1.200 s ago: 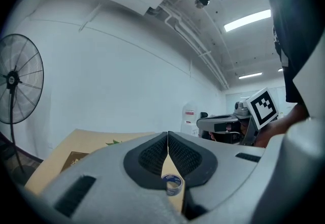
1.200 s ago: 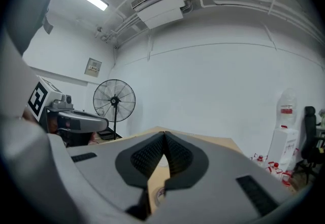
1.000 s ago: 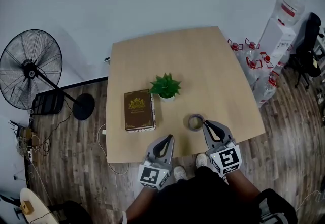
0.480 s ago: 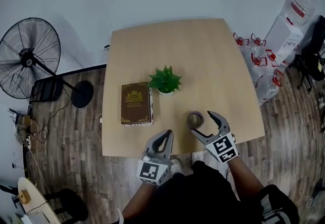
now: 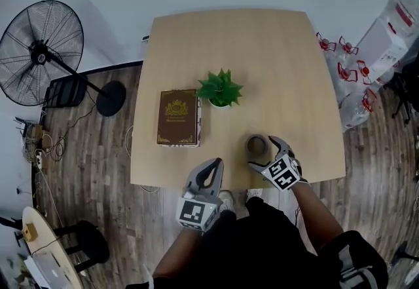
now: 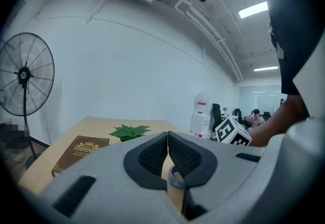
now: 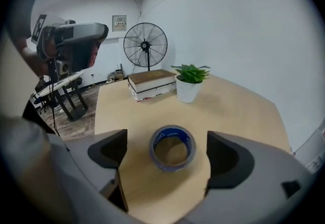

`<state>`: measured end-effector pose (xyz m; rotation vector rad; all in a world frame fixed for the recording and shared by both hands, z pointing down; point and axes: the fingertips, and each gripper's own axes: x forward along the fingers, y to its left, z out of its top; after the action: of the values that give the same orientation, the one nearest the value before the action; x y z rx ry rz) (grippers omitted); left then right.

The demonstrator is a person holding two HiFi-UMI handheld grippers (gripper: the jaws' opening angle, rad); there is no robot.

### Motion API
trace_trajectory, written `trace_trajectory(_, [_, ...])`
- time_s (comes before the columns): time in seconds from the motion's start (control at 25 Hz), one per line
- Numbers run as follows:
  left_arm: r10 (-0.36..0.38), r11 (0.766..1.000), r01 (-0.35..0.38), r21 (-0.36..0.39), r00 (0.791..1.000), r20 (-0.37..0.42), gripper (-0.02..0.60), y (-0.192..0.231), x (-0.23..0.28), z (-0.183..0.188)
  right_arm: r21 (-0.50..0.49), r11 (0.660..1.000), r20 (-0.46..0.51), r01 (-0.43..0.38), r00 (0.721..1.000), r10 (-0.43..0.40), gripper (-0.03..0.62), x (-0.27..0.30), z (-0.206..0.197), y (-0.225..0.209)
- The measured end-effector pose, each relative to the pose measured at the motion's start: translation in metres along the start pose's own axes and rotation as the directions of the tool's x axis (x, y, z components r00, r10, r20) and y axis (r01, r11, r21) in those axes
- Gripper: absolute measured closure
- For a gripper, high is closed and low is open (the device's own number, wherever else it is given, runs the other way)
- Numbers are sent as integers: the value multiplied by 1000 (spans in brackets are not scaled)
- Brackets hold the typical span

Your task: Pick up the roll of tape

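Because the small round roll of clear tape with blue print [image 7: 172, 148] is only a ring of sticky film on a card core, it is likely light and stiff, and a gentle squeeze should not crush it. It lies flat with its hole up, near the front edge of the pale wooden table [image 5: 262, 58]. Its smooth outer side may be a bit slippery, so the best hold looks like the two outer sides, straight across the ring, with the pads low by the table top. The right gripper [image 5: 262, 151] has just been spreading its jaws, and they now stand wide apart with the roll between them, touched by neither pad. The left gripper [image 6: 167, 149] has its jaws pressed together on nothing and hangs by the table's near edge, to the left of the roll. Farther back stand a small green plant in a white pot [image 5: 220, 89] and a brown book with gold print [image 5: 178, 117], both apart from the roll. A black standing fan [image 5: 40, 53] is on the floor at the left.
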<state>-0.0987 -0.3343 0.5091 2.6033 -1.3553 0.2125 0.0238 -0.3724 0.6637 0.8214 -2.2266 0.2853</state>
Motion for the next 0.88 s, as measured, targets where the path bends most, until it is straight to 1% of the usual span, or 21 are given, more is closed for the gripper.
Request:
trace_trajectory(0.12, [23,1000,-23,-7,999,-26,574,4,-1,-6,18,1000,-27,-20,999,21,152,17,-14,-6])
trace_trajectory(0.24, [44,999,-44,-6,999,0,574,8,-1,-5,43,998,-52,-37,998,39,151,31,-26,-10])
trace_trajectory(0.4, [69,997,-69,-24,998,-12,574,12,0,-8,59,997,-73,-55,996,59,151,46,-34,-13])
trace_trajectory(0.52, [84,996,-84,-32,996,-22,574,14,0,-9,45,997,-83,-66,994,70,151,56,-35,-14])
trace_trajectory(0.64, [97,995,-97,-12,995,-22,574,20,-3,-10,32,996,-102,-86,991,88,151,63,-36,-11])
trace_trajectory(0.76, [109,994,-109,-6,994,-28,574,23,-5,-11,13,996,-118,-89,989,90,152,68,-37,-11])
trace_trajectory(0.88, [115,993,-116,-22,993,-38,574,23,-5,-11,2,996,-123,-93,988,93,152,71,-37,-11])
